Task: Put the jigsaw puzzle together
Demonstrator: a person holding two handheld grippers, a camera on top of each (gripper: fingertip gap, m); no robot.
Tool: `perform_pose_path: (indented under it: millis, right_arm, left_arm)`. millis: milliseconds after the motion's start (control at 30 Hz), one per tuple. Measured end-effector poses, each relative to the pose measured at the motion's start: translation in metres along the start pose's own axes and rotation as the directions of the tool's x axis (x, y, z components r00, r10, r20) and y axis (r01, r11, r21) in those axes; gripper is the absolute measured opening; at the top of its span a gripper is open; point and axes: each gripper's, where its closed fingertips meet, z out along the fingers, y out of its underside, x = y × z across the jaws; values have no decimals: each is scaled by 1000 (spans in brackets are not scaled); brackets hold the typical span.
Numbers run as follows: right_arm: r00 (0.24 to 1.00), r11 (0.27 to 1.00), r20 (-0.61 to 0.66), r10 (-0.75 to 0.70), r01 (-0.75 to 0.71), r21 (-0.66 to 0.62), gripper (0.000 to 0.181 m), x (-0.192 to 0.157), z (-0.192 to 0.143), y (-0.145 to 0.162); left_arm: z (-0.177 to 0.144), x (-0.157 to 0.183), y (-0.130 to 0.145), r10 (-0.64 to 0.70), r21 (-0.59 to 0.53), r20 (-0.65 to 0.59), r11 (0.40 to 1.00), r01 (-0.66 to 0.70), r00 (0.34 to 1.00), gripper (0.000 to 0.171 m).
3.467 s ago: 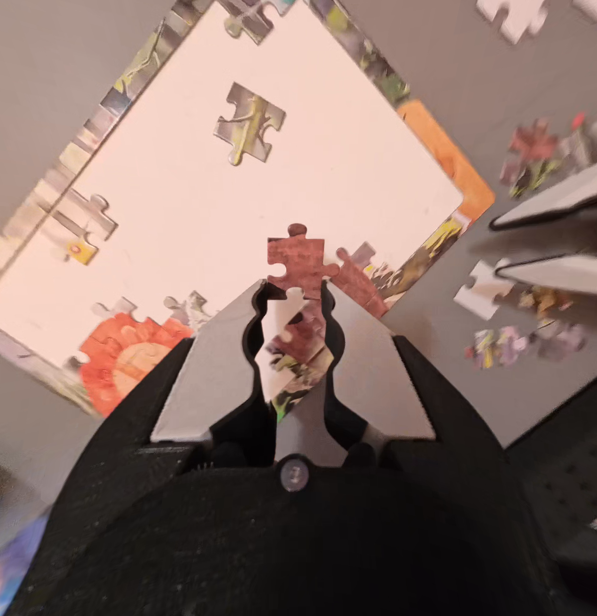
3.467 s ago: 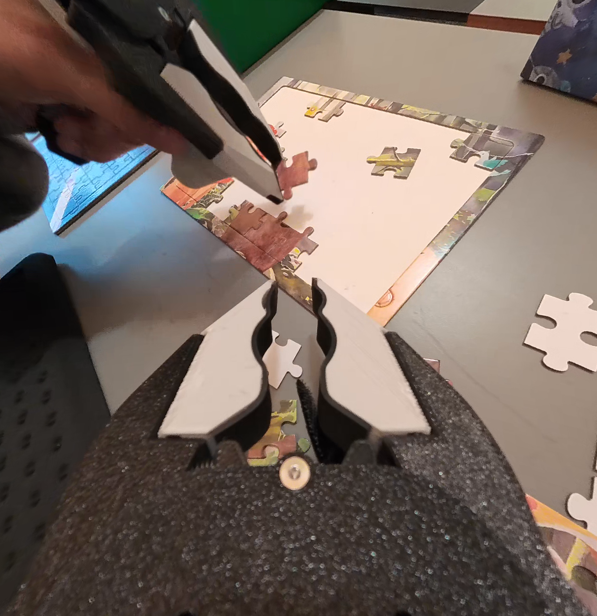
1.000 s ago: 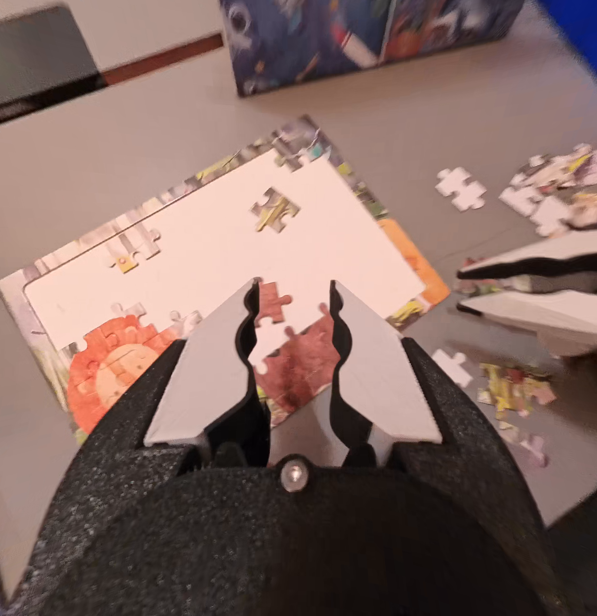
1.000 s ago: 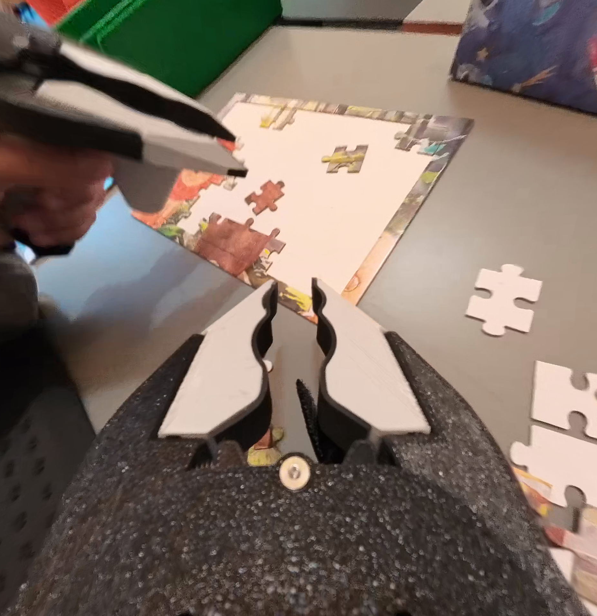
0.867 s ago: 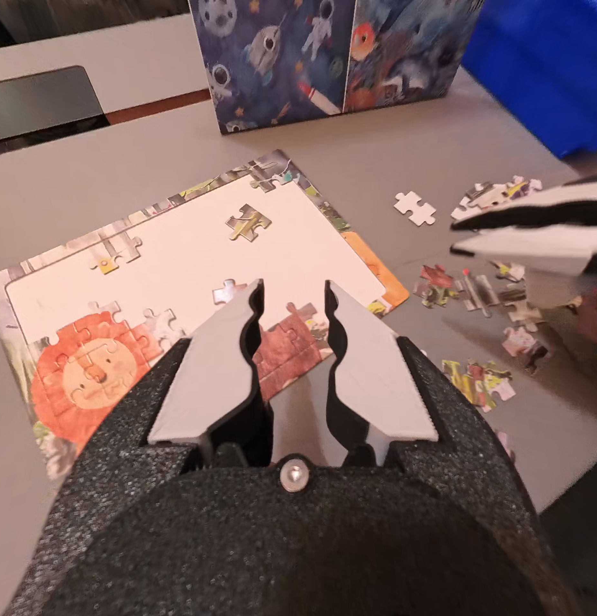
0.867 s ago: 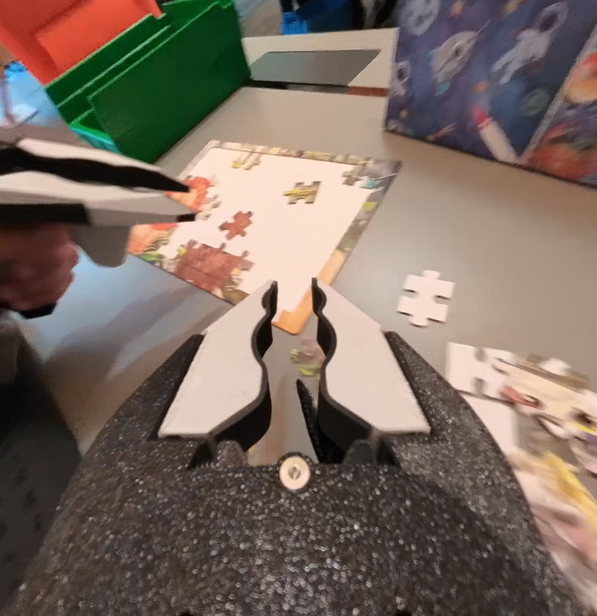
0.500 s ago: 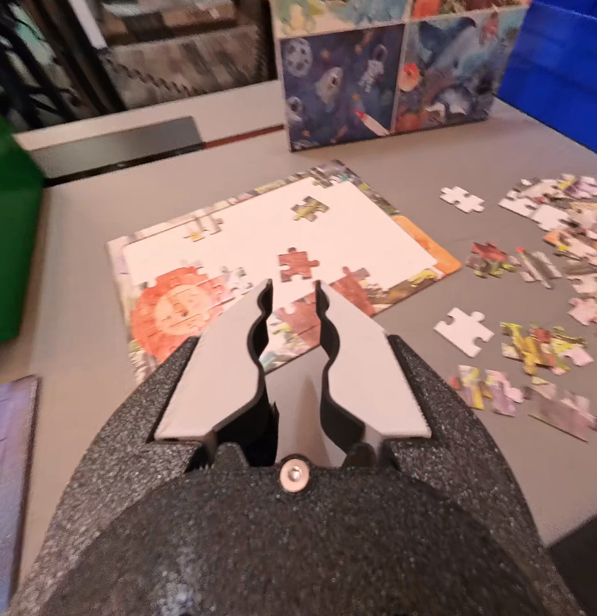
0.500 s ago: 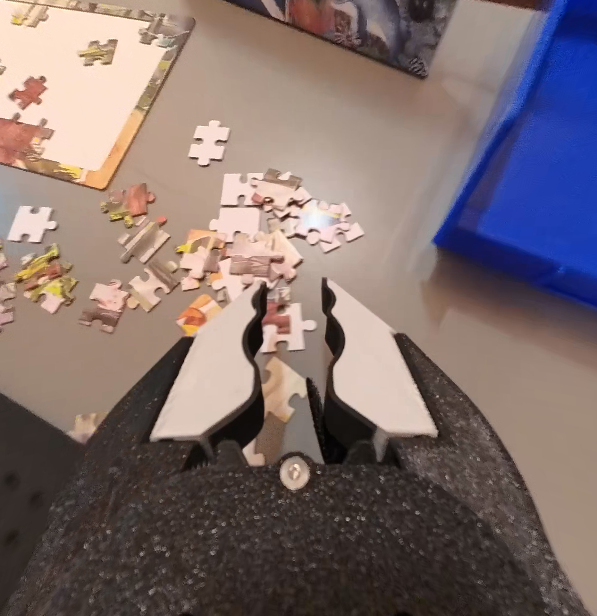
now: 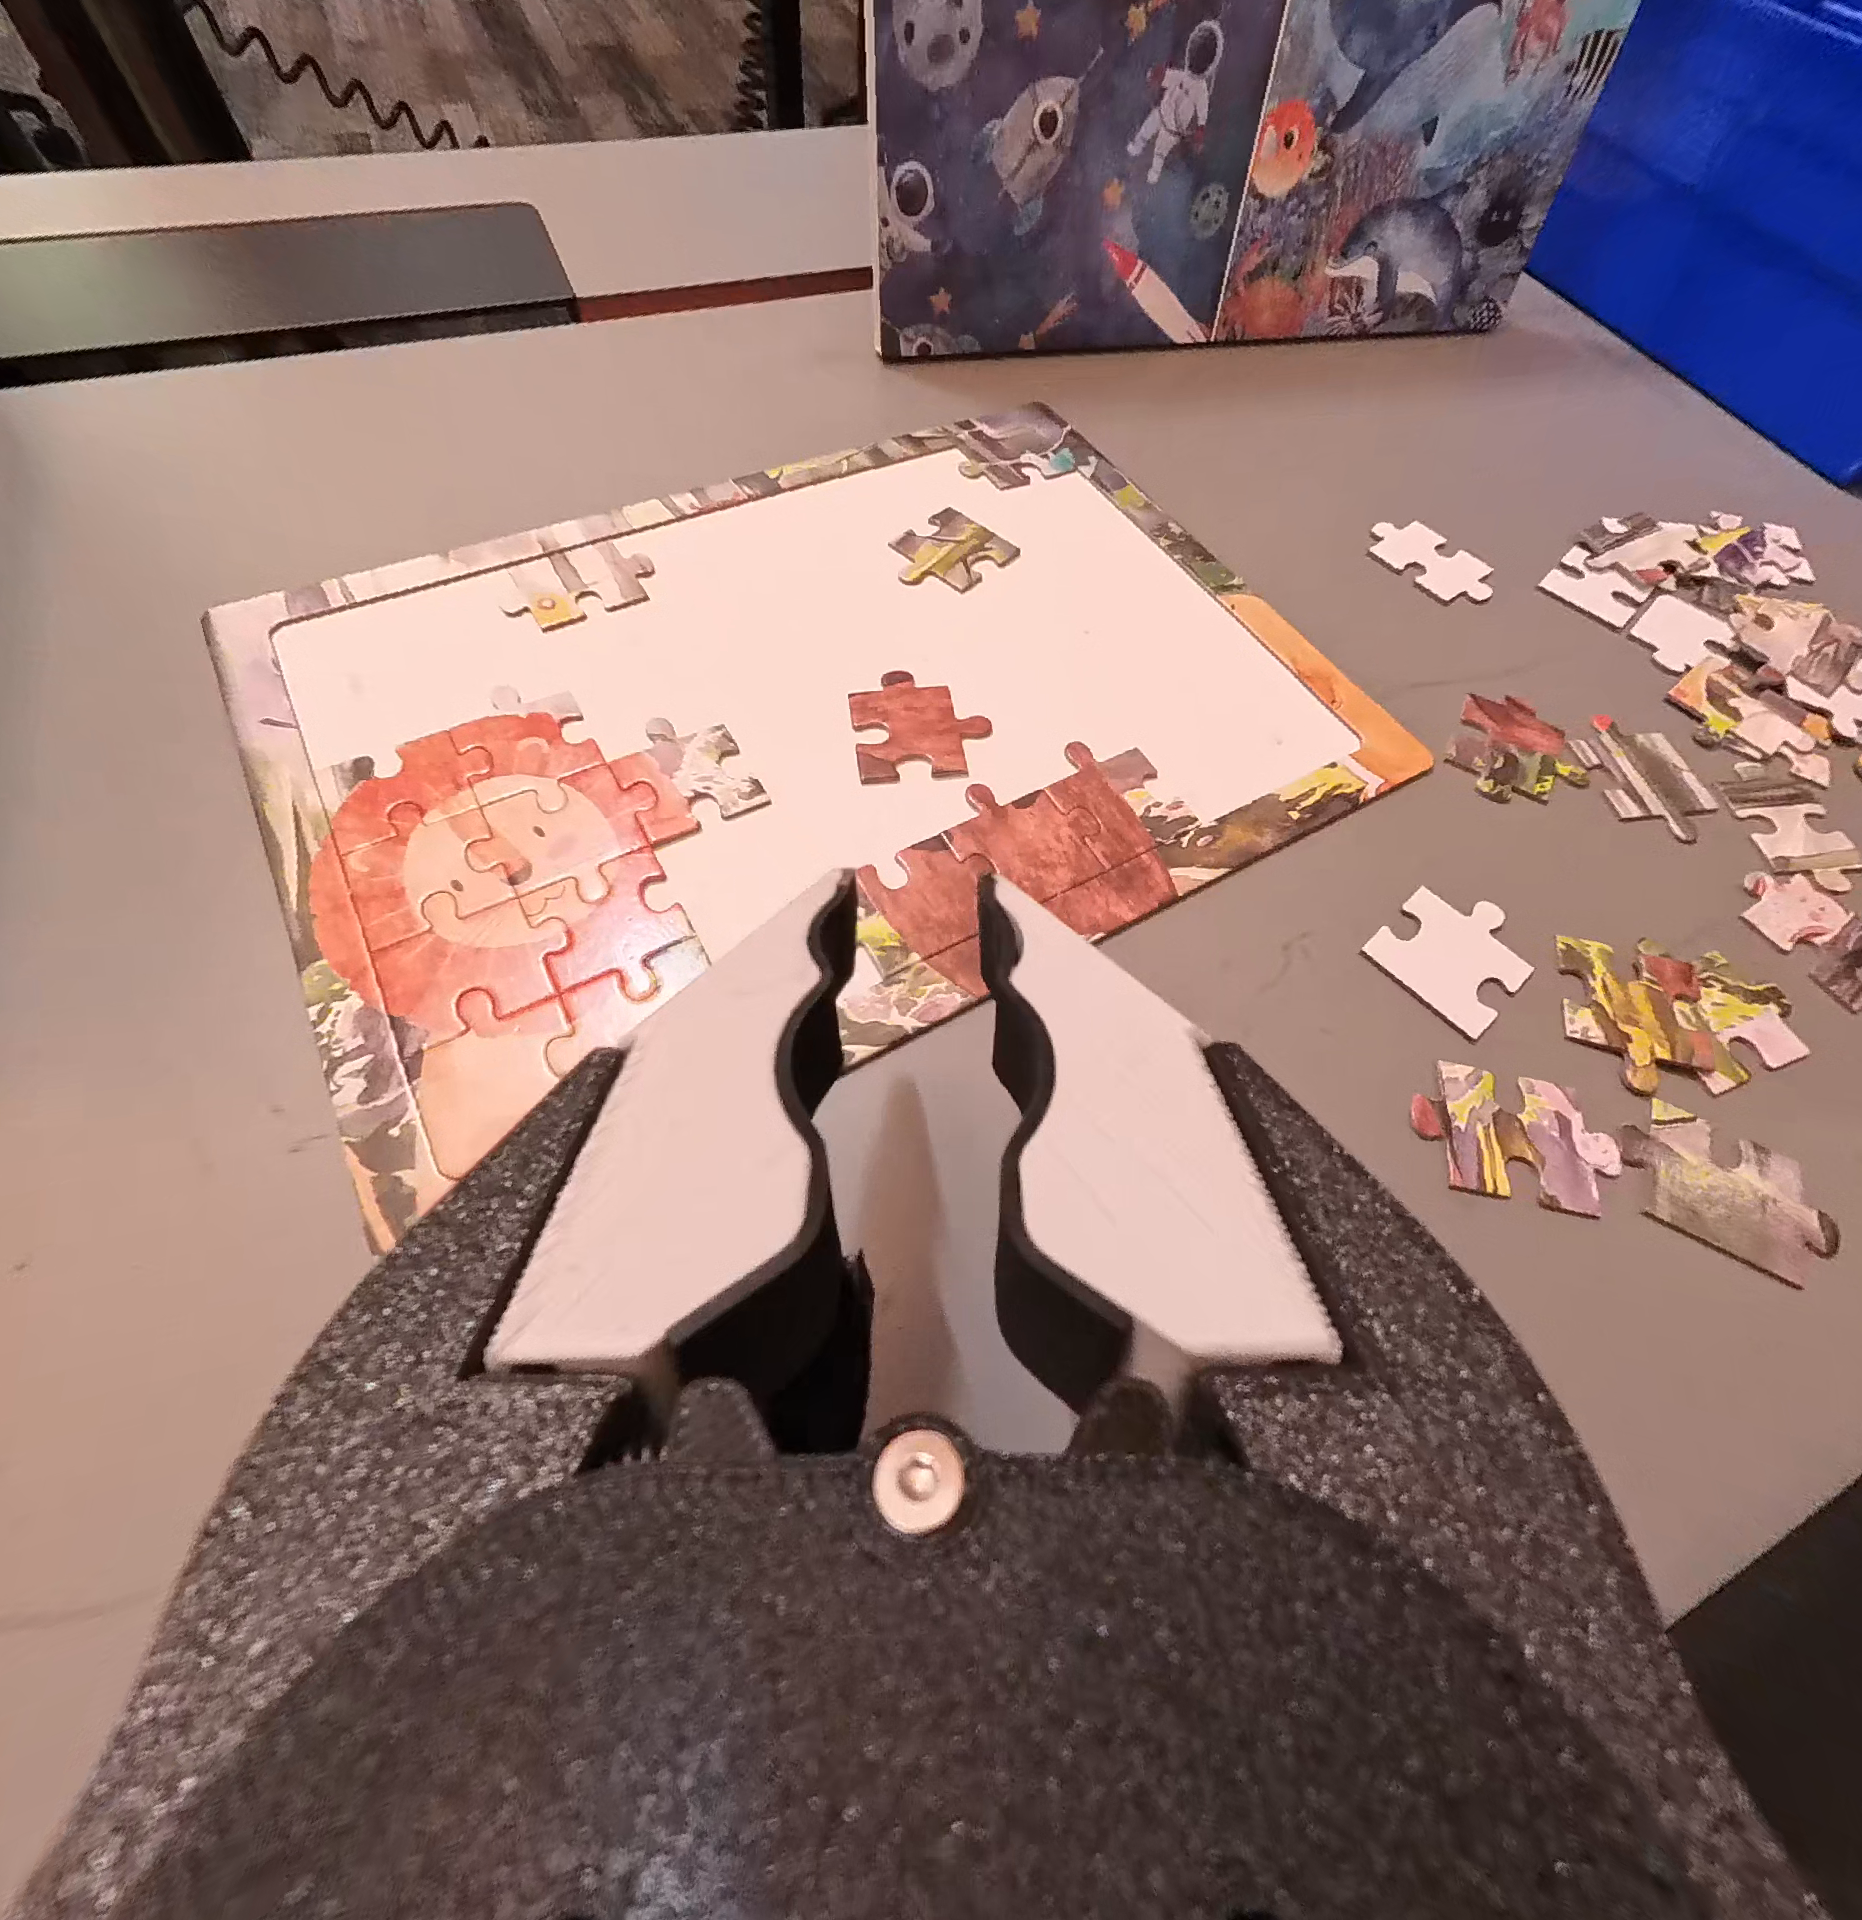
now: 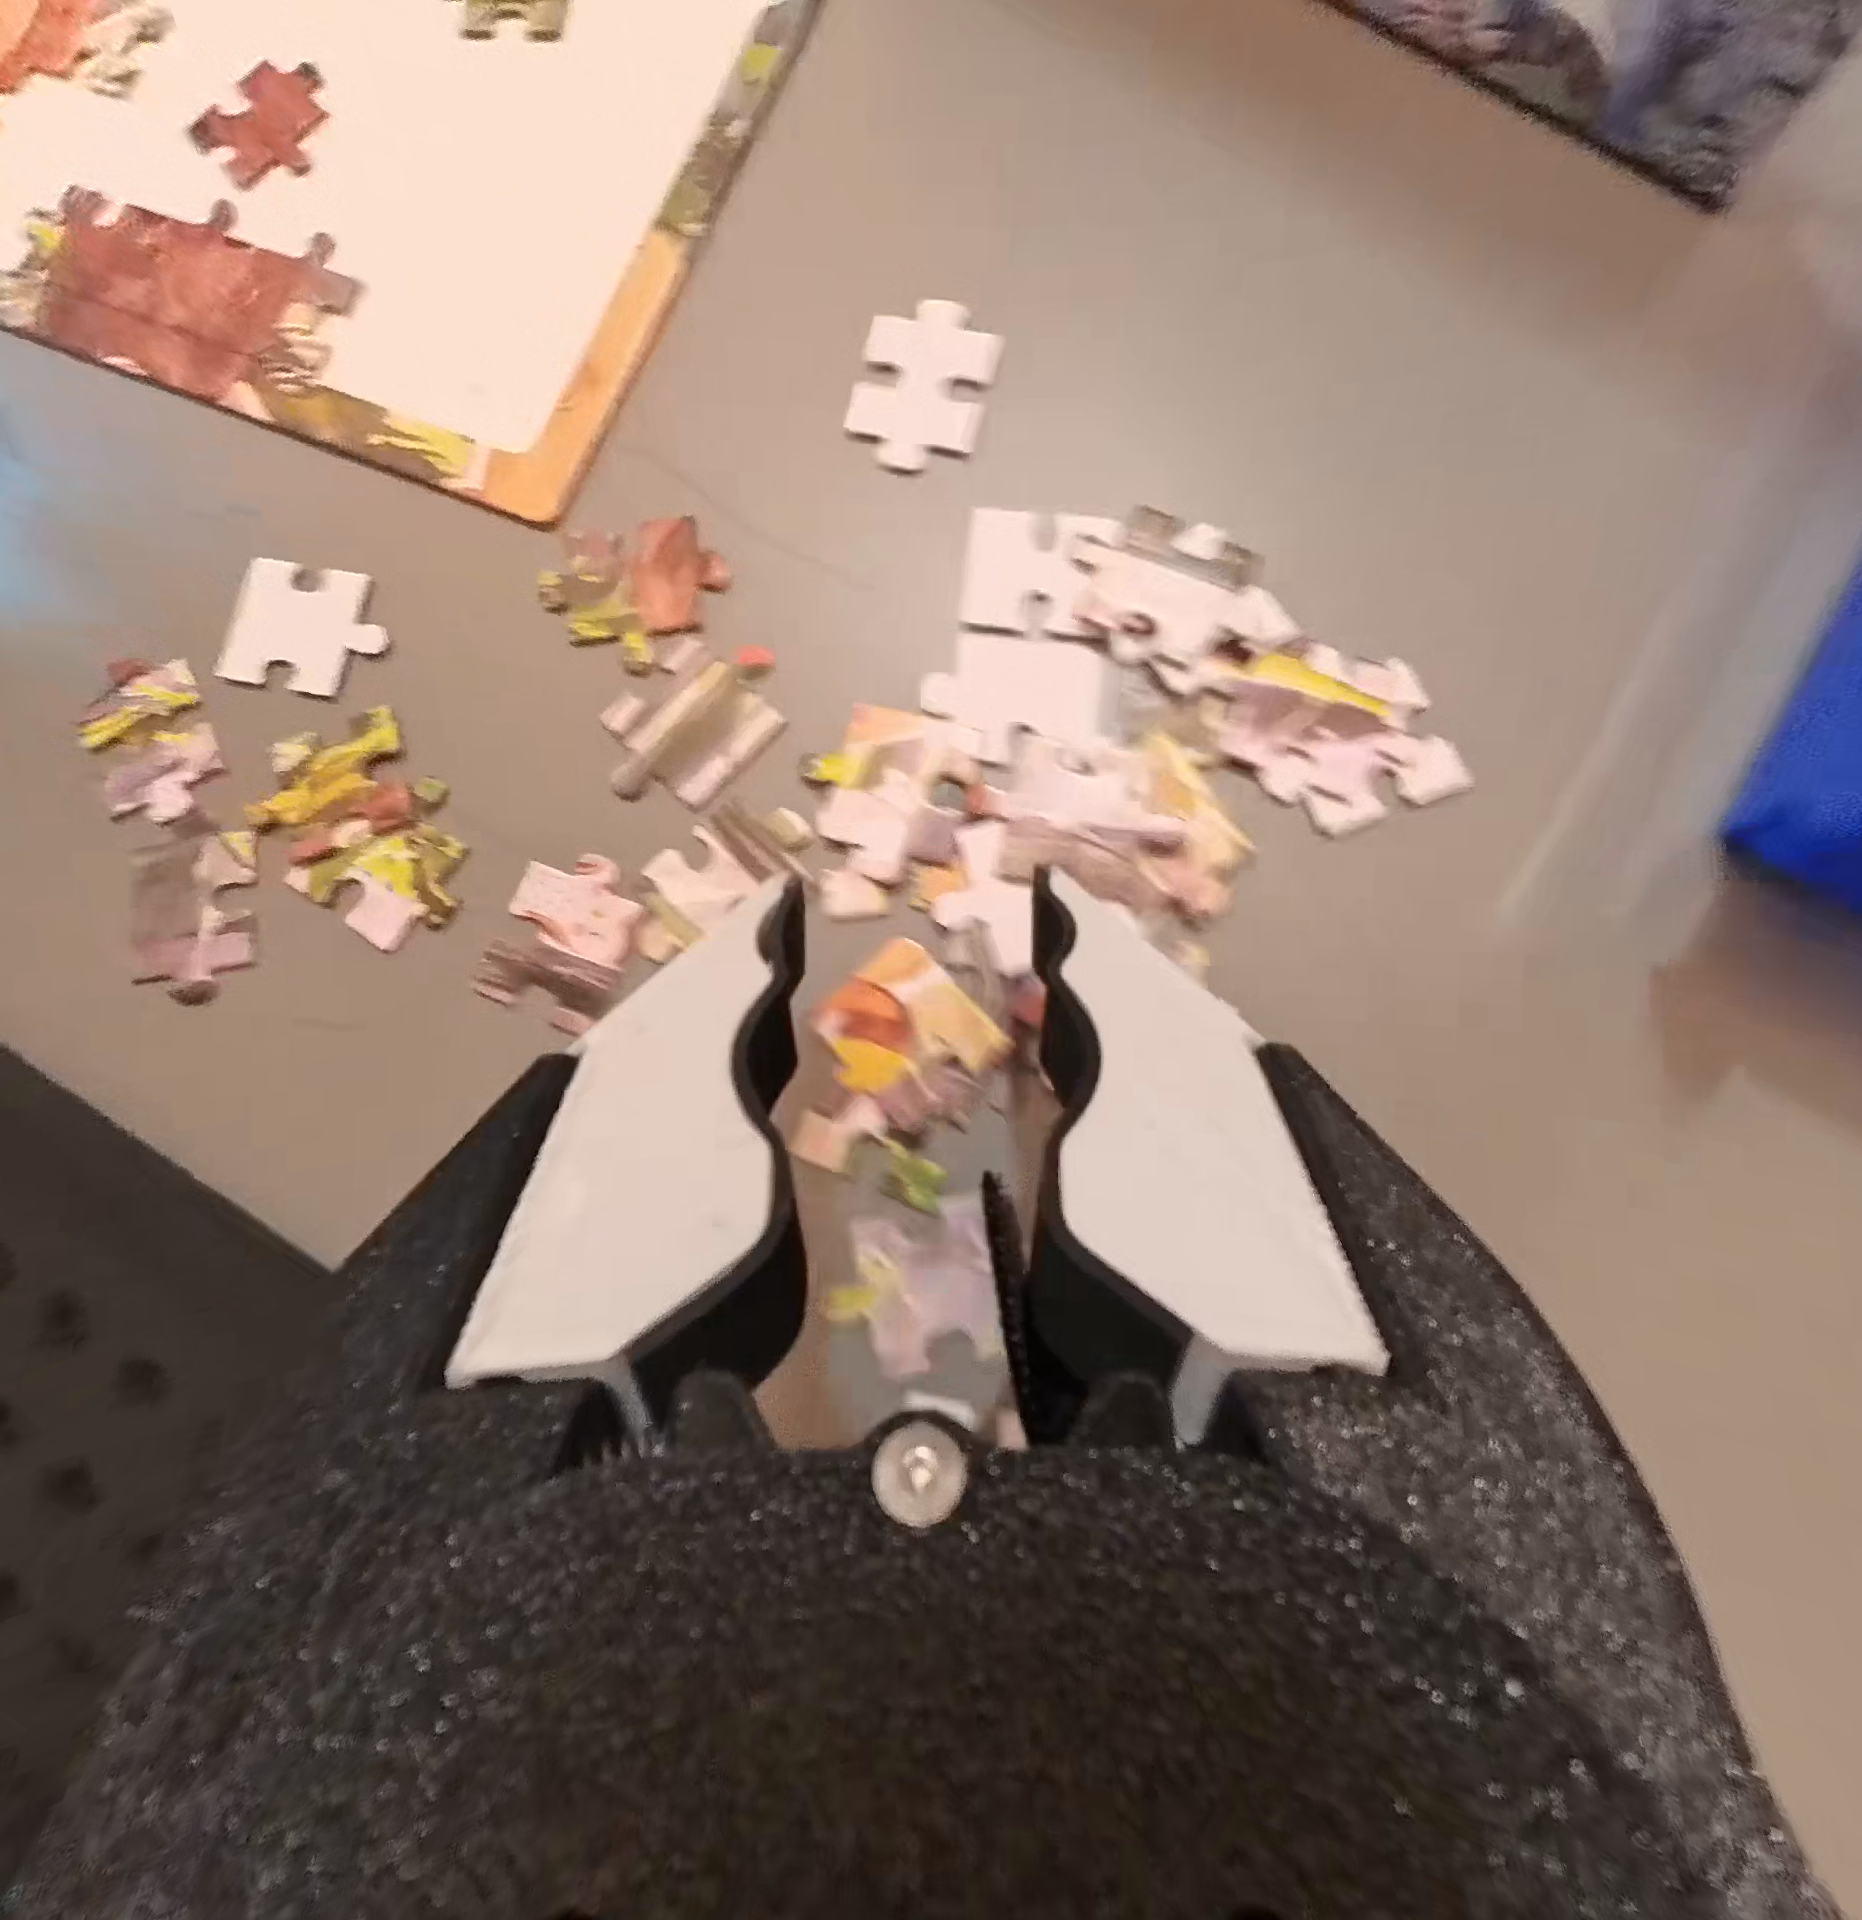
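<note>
Grey table [image 9: 127, 935], scattered puzzle pieces [image 10: 1010, 790]

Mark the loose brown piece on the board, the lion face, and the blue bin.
loose brown piece [image 9: 911, 740], left wrist view, its middle
lion face [image 9: 496, 862], left wrist view, centre of the face
blue bin [image 9: 1737, 197], left wrist view, its side wall

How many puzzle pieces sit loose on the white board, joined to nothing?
2. A brown piece lies mid-board, just beyond the brown cluster; a green-yellow piece lies nearer the far right corner. The left gripper may hide more.
</note>
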Motion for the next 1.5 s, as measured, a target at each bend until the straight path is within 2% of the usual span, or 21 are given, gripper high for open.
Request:
perform_pose_path:
  millis: [67,167,267,433,833,967,1067,1133,1200,1267,1333,1400,1500]
  right_arm:
    - [996,999,67,-51,52,-13,42,-31,21,-9]
    - [984,986,89,-154,159,-52,41,-61,54,-18]
    - [980,987,135,-147,155,-47,41,-73,71,-34]
    - [979,979,105,-177,186,-80,44,-67,86,-39]
    - [977,975,73,-199,205,-83,41,-68,79,-38]
    - [962,965,79,-260,261,-13,41,-84,65,-52]
    - [929,933,89,-359,354,66,41,-111,53,-70]
    - [900,902,85,-427,417,114,41,-132,47,-81]
    - [874,872,82,-478,461,166,41,-154,43,-92]
    - [842,834,90,-533,504,222,41,-178,40,-100]
    - [813,801,92,-575,537,264,41,-199,41,-105]
    - [798,784,98,-594,548,291,41,-213,46,-105]
    - [792,775,81,-605,563,286,41,-215,56,-100]
  left_arm:
    - [0,1,0,-9,0,-10,1000,9,1000,23]
    - [-1,0,-1,-35,6,-21,999,35,999,23]
    - [-3,-2,-3,-56,21,-28,998,57,998,23]
    - [-3,-1,-2,-72,17,-47,997,73,996,23]
    - [-1,1,-1,-73,7,-56,997,73,996,23]
    - [-2,4,-2,-78,14,-76,997,79,994,23]
    - [-4,13,-7,-105,33,-146,993,111,984,24]
    - [-10,27,-15,-162,52,-265,982,182,951,25]
    - [-18,38,-22,-243,43,-399,958,283,884,27]
    - [-27,51,-27,-332,-14,-545,922,387,770,34]
    - [-33,61,-29,-385,-78,-634,894,440,671,36]
    - [-35,66,-27,-394,-108,-661,892,439,638,36]
    - [-37,64,-30,-393,-98,-670,888,450,630,35]
